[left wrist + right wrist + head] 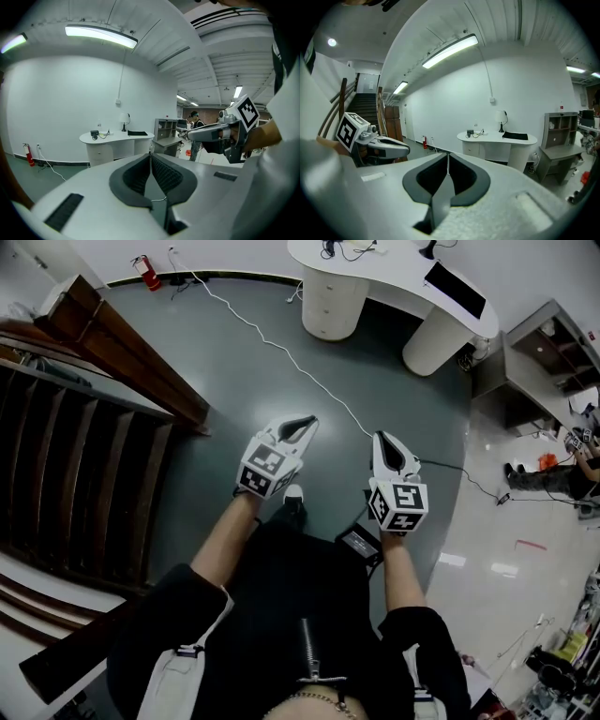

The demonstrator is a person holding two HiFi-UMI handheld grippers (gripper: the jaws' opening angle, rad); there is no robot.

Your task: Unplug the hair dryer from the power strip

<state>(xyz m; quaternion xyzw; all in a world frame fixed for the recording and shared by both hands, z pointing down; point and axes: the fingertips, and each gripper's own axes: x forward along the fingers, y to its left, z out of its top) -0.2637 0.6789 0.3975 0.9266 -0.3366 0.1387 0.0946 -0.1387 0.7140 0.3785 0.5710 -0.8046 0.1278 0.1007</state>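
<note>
The left tongs [305,425] and right tongs [384,444] are closed tight on nothing, well short of the white bench [394,282], where a small dark corded item [95,135] may be the hair dryer; grip the rigid plug, never the limp cord.

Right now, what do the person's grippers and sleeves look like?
The left gripper and right gripper are white shells with dark ribbed pads lining the jaws. Each carries a cube with black-and-white square markers. The person wears a black top with short sleeves.
</note>
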